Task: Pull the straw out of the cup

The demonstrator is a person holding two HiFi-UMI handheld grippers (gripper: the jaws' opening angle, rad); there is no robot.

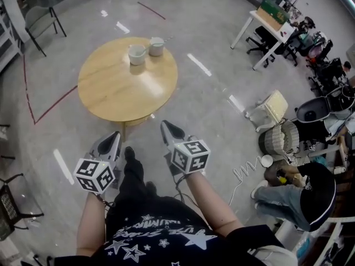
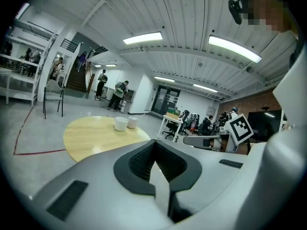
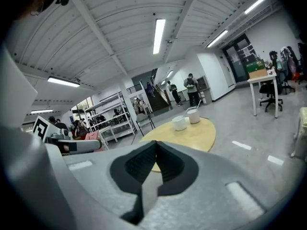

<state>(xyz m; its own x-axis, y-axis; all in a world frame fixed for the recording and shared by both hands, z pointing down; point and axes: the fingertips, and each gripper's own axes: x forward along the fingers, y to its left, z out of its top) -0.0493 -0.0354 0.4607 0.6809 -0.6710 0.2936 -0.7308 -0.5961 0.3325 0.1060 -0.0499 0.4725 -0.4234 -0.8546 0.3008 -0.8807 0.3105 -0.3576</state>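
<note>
Two white cups stand at the far side of a round wooden table point(image 1: 119, 87). The left cup point(image 1: 136, 55) is nearer to me. The right cup point(image 1: 157, 47) has a thin straw point(image 1: 167, 39) leaning out to the upper right. The same cups show small in the left gripper view point(image 2: 121, 123) and the right gripper view point(image 3: 194, 115), and the straw point(image 3: 198, 105) shows there too. My left gripper point(image 1: 115, 136) and right gripper point(image 1: 166, 126) are held side by side short of the table's near edge, well away from the cups. Both are shut, with nothing between the jaws.
A grey chair point(image 1: 41, 16) stands far left. A white desk point(image 1: 265, 22) with office chairs is at the upper right. Fans, boxes and a seated person point(image 1: 297, 198) crowd the right side. Red tape lines point(image 1: 52, 105) cross the floor left of the table.
</note>
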